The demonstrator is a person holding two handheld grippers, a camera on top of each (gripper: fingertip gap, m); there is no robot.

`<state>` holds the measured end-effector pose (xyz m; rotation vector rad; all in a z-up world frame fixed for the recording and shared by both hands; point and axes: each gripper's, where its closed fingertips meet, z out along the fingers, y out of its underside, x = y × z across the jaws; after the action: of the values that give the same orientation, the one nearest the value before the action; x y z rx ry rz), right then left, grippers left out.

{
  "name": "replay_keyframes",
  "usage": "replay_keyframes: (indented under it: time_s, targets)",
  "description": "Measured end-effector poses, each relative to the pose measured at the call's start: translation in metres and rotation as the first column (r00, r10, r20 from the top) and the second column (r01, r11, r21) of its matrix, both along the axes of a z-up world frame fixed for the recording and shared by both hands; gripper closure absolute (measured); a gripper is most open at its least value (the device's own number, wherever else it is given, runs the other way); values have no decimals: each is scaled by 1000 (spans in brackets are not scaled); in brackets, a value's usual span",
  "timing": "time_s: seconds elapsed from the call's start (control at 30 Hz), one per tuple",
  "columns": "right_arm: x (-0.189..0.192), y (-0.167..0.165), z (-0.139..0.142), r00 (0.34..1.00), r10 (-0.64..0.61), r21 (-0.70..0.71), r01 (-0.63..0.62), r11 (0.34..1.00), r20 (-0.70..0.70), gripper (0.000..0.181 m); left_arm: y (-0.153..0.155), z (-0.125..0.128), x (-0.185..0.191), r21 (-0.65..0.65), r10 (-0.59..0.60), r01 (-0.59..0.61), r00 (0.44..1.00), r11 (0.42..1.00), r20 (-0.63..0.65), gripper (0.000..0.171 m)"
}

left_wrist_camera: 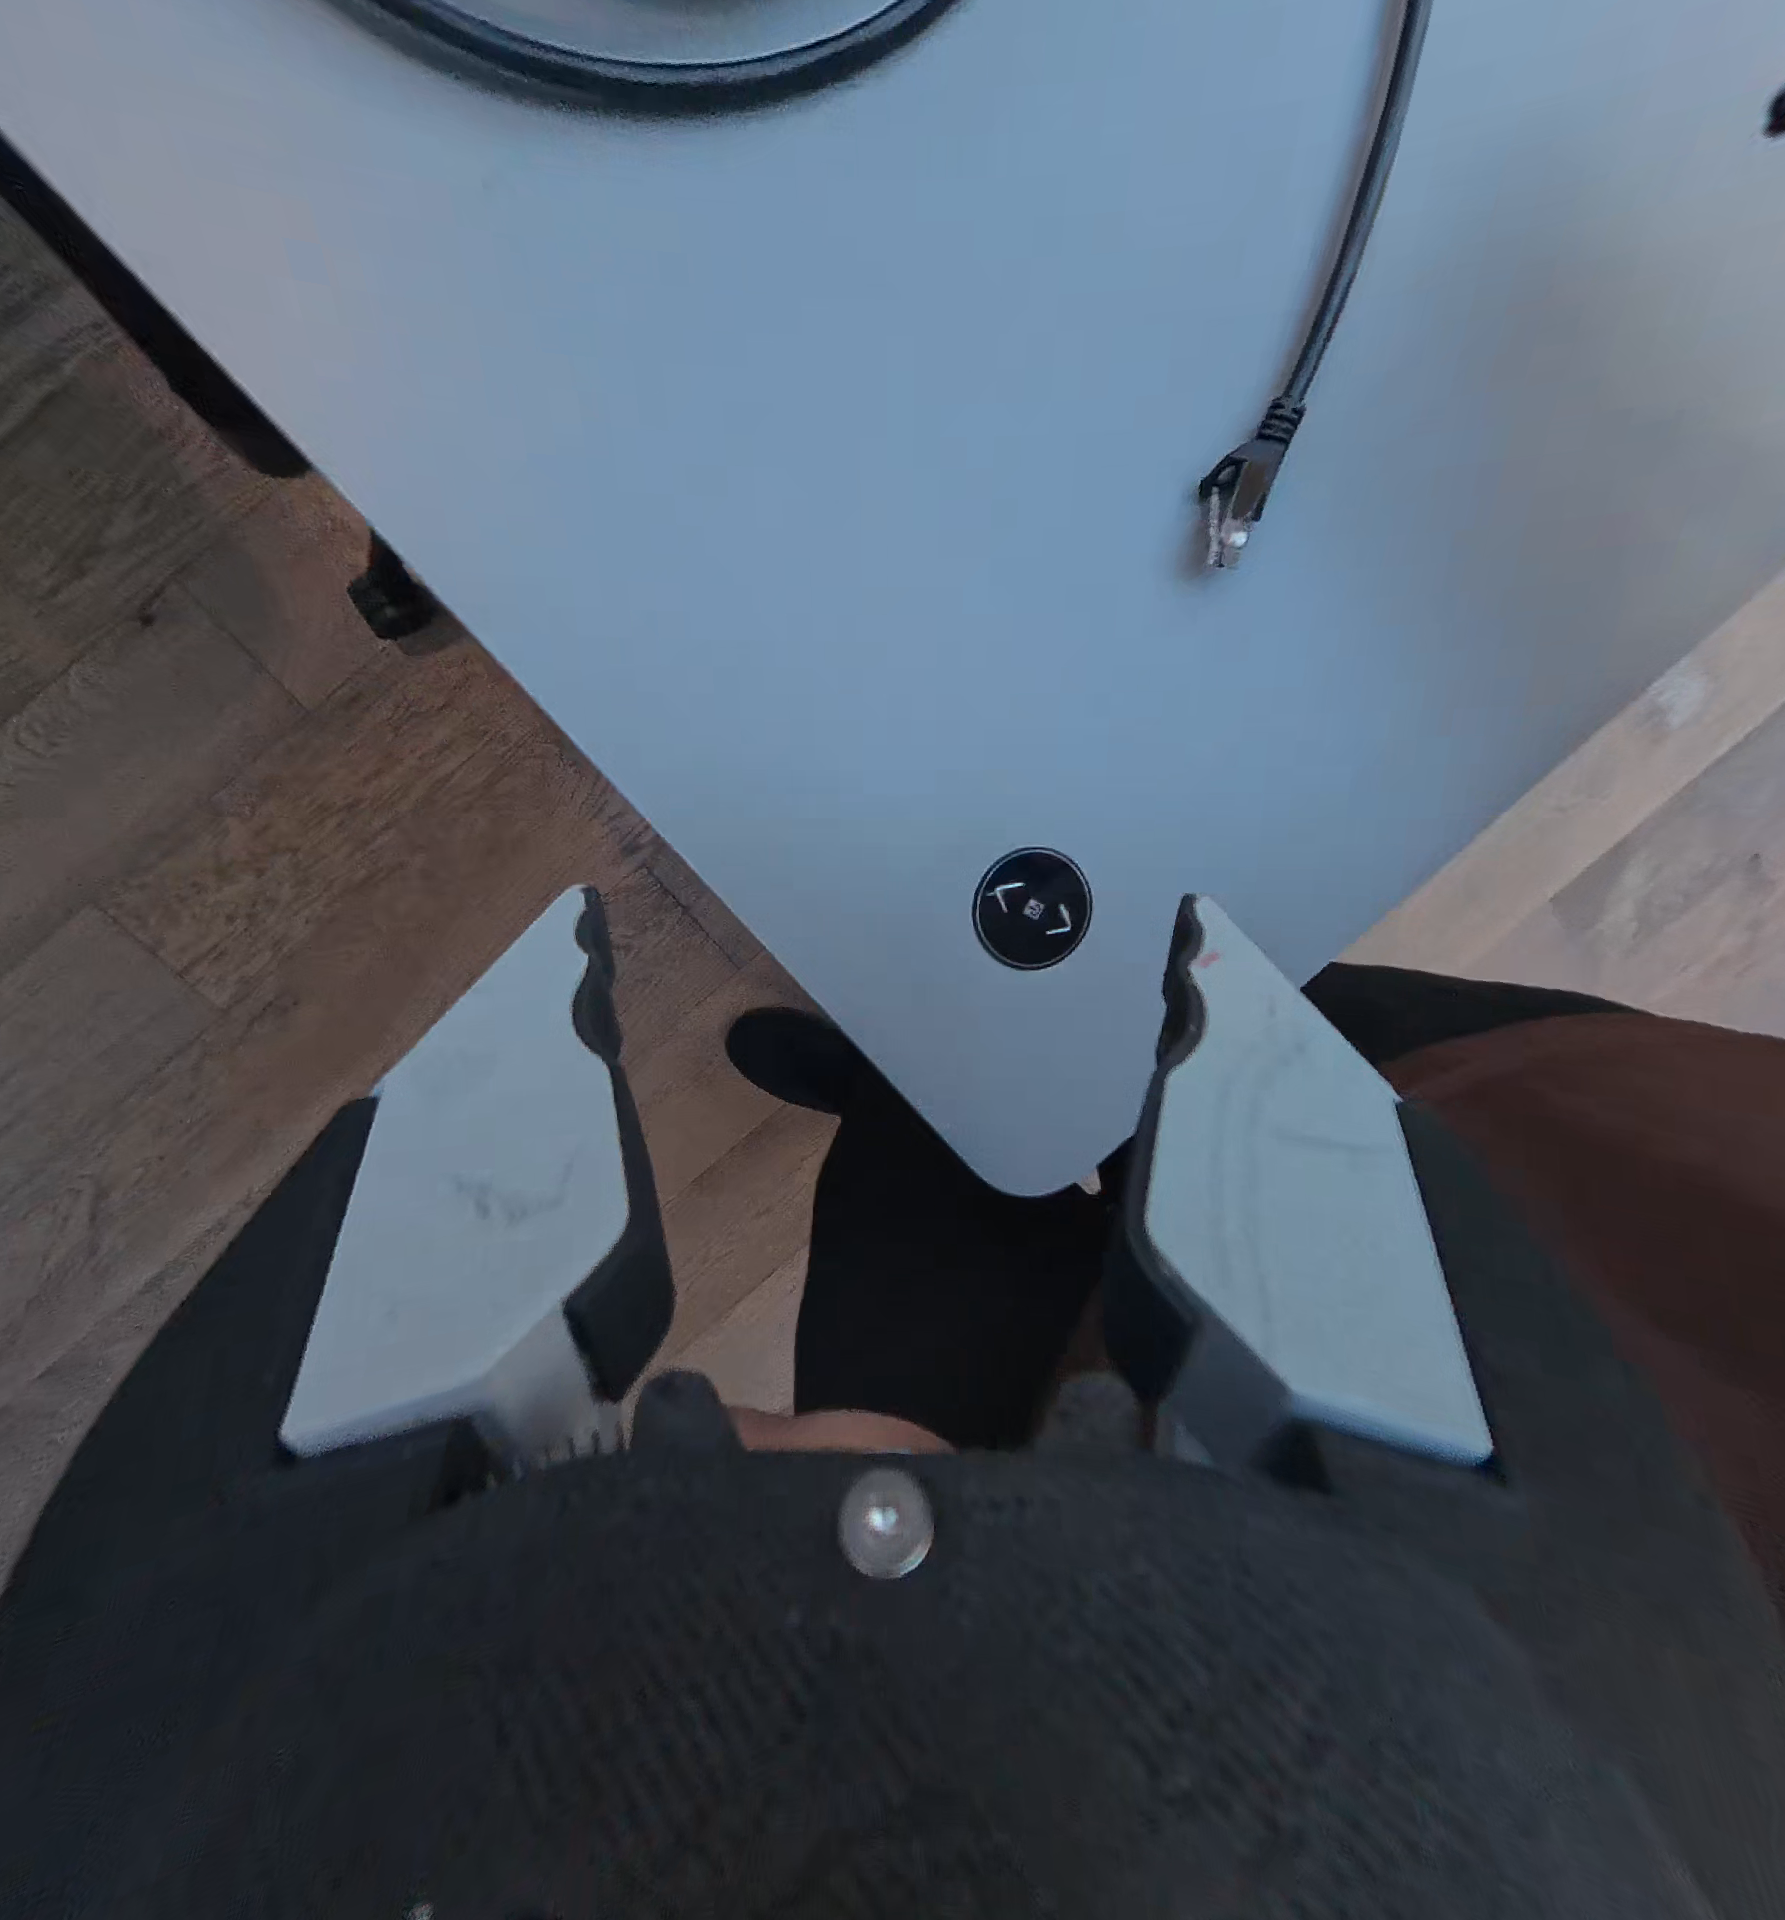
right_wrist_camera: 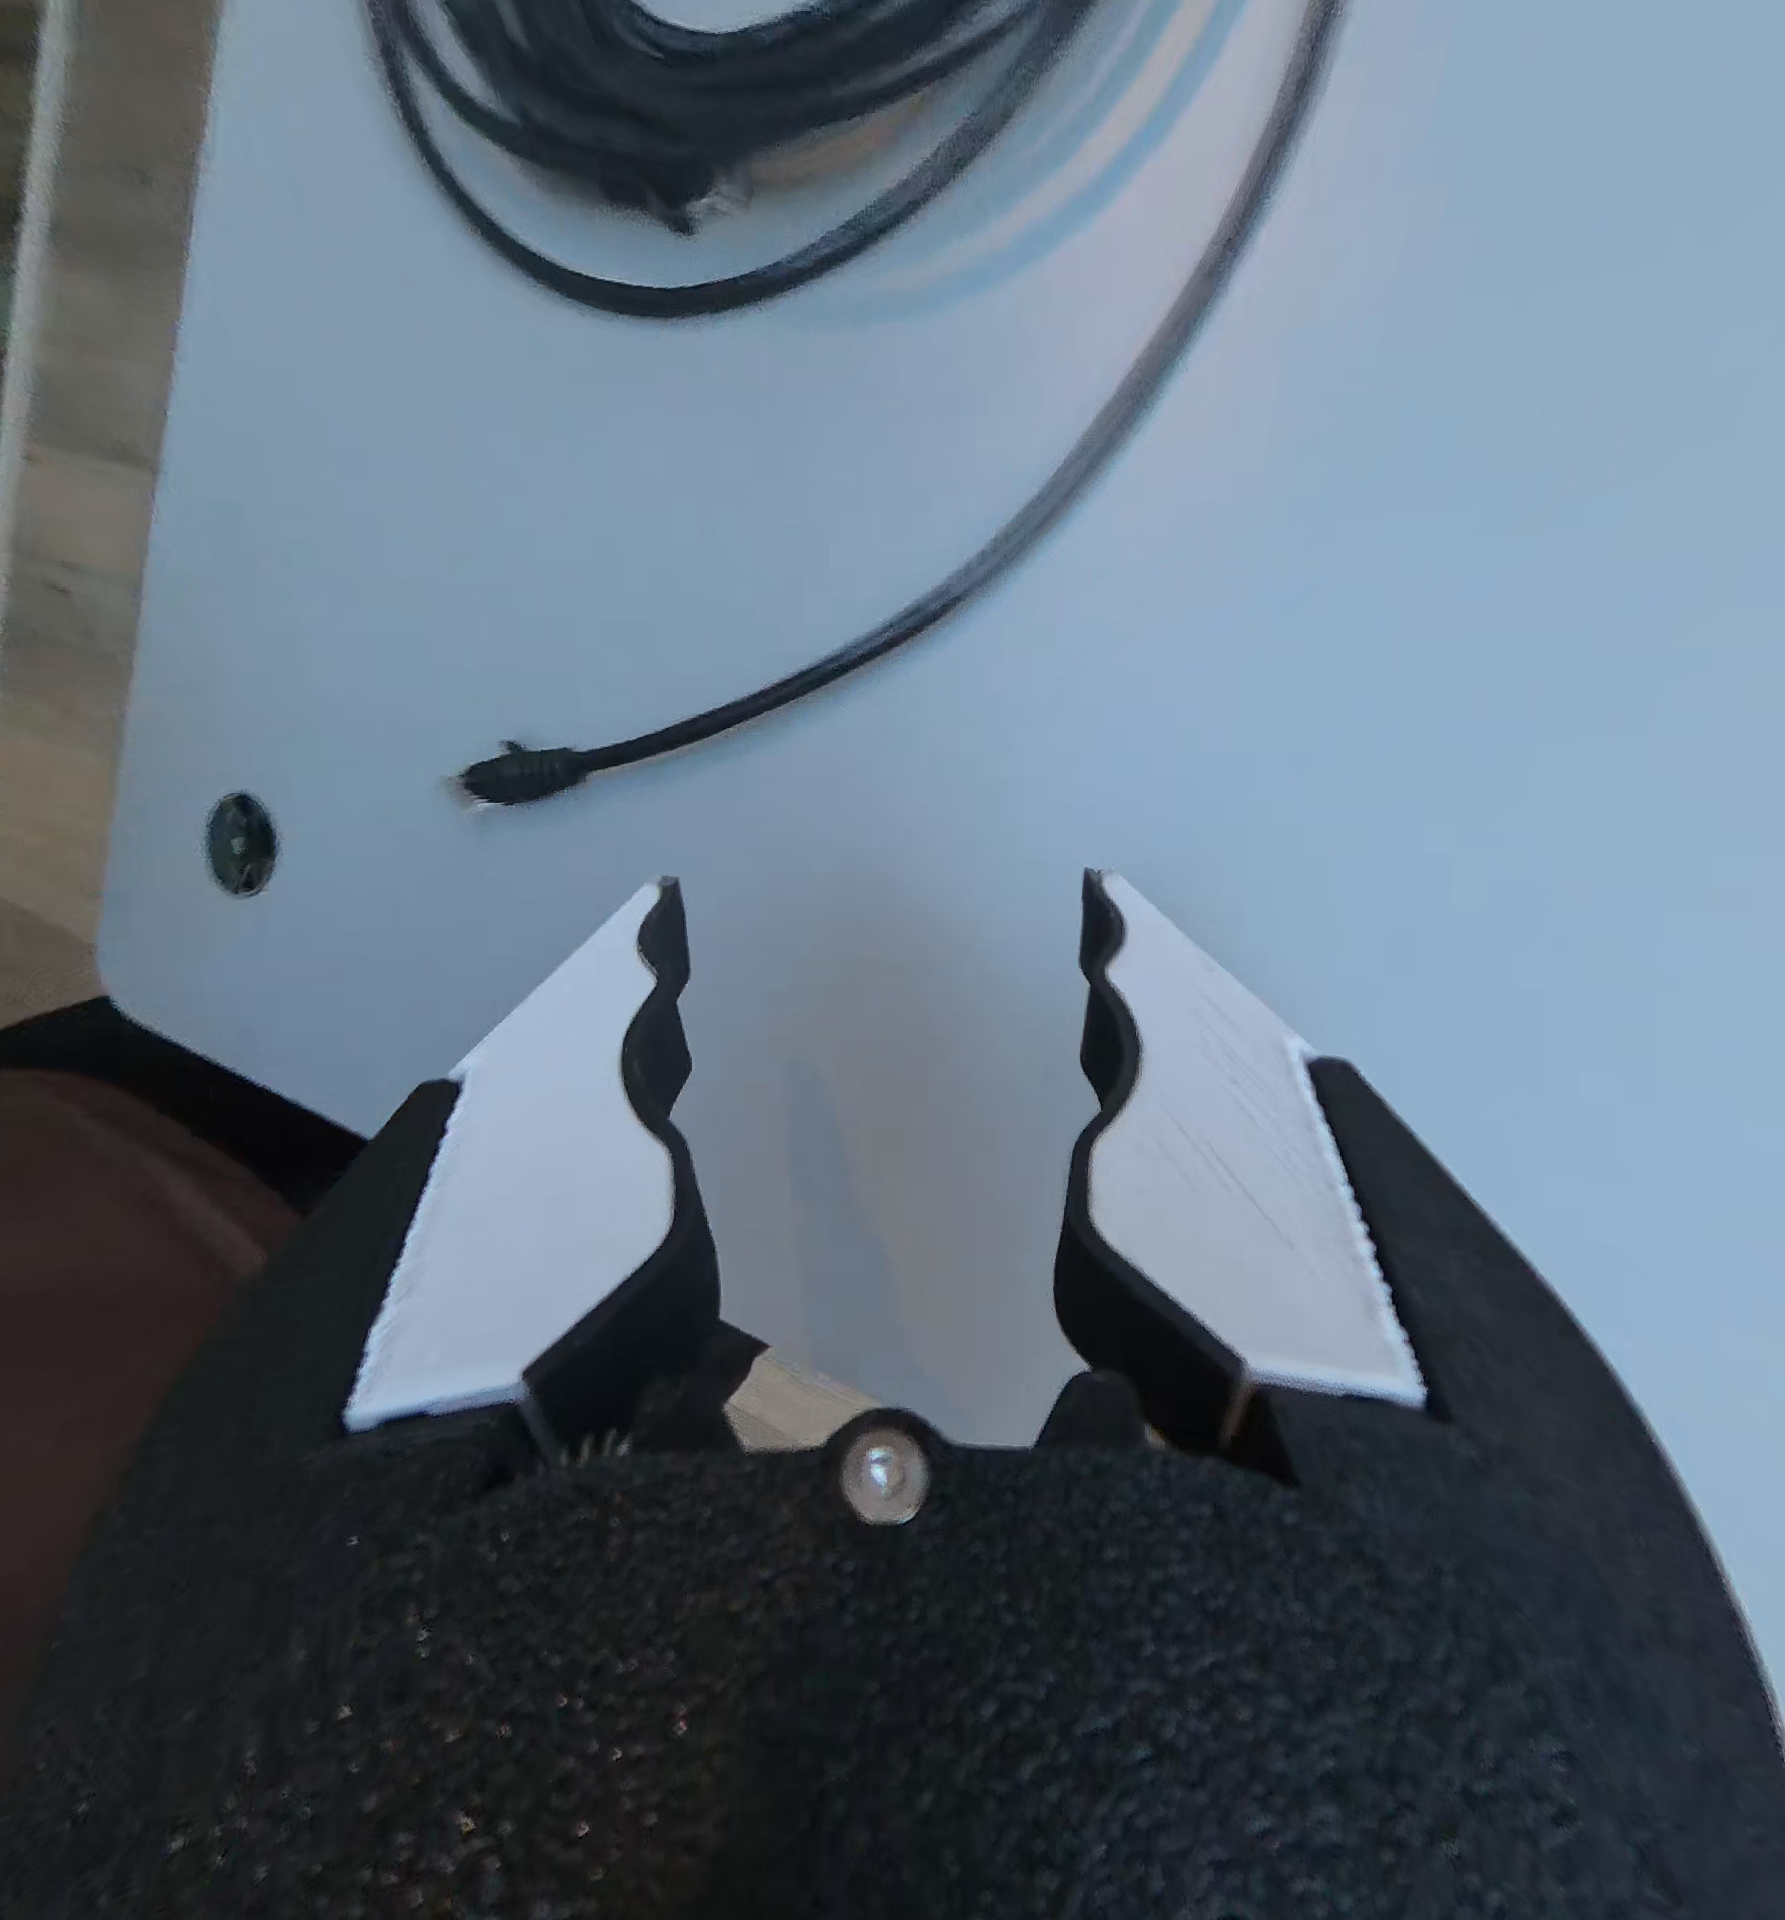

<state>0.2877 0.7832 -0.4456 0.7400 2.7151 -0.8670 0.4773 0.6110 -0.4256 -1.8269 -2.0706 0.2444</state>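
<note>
At eleven o'clock from my right gripper (right_wrist_camera: 883, 883), near but apart: one black cable plug (right_wrist_camera: 519, 779) on the white bench (right_wrist_camera: 1387, 623), long axis running nine to three, cord (right_wrist_camera: 1127, 436) trailing toward one o'clock to a coil (right_wrist_camera: 680, 114). Right fingers released, empty. My left gripper (left_wrist_camera: 883, 904), fingers likewise spread and empty, sits farther off, over the bench corner beside a round black disc (left_wrist_camera: 1031, 907); plug at one o'clock.
</note>
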Motion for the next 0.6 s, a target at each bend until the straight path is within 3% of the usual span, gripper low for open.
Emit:
replay_keyframes:
  time_s: [0.13,0.3,0.4,0.5,0.6]
  targets:
    - [27,-24,19,977,201,-54,-205,977,-70,112,-8,2,6,49,57,-56,998,997,-33,68]
    - [53,-35,23,884,442,110,-430,896,-151,126,-2,4,8,106,21,-9,994,994,-109,71]
    - [63,-34,24,860,482,184,-453,872,-167,130,15,-6,8,154,-72,96,986,983,-153,73]
    - [72,-27,20,879,455,221,-420,880,-142,133,35,-18,5,198,-166,195,974,961,-152,87]
    - [79,-22,17,884,452,225,-420,879,-121,129,52,-15,-16,211,-216,248,962,946,-164,89]
